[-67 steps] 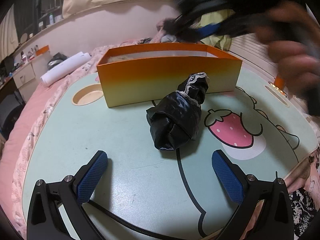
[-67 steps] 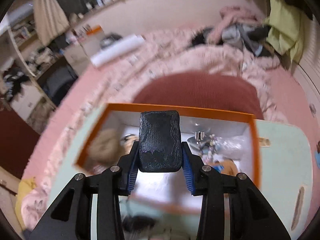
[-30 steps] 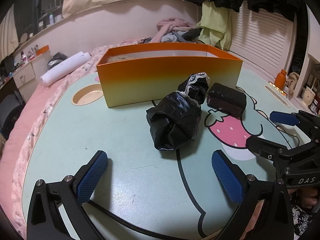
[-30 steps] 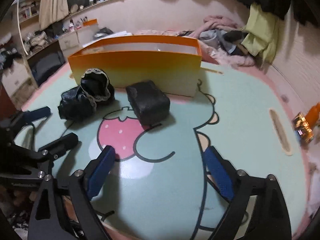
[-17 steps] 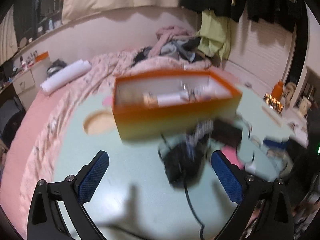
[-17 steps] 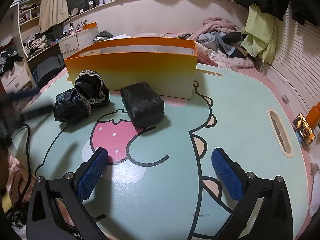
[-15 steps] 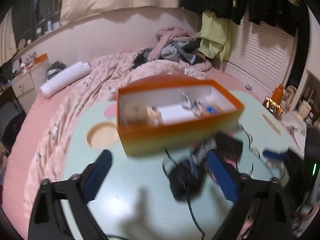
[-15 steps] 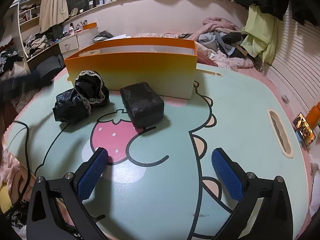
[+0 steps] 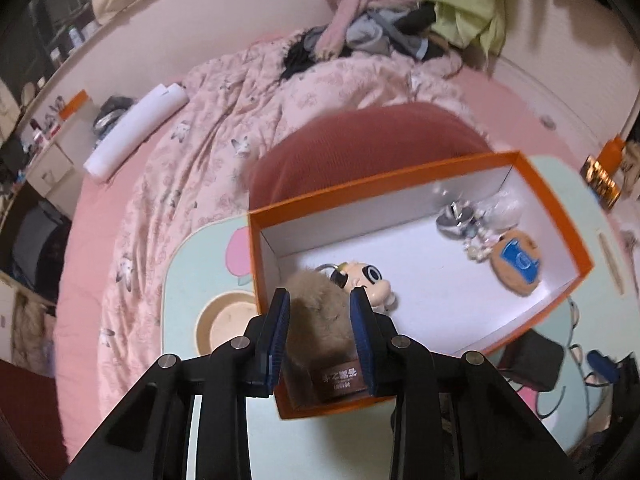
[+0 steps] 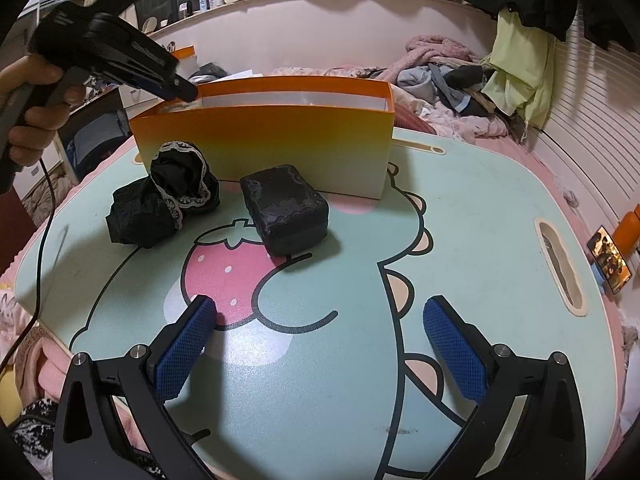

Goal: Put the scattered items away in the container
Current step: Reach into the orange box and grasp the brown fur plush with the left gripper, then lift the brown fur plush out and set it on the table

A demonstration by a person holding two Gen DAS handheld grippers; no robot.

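Note:
My left gripper is shut on a brown furry item with a labelled tag, held over the near left corner of the orange box. The box holds a doll-head charm, a round brown-and-blue piece and a silver trinket. In the right wrist view the left gripper hangs at the box's left rim. My right gripper is open and empty, low over the table. A black lace pouch and a crumpled black lace cloth lie in front of the box.
The mint cartoon-print table has a slot handle at the right and a round cup recess left of the box. A pink bed with clothes lies behind. A black cable hangs at the left.
My left gripper has risen from the table, moved over the box and closed on the brown furry item. My right gripper earlier set the black pouch on the table and stays open.

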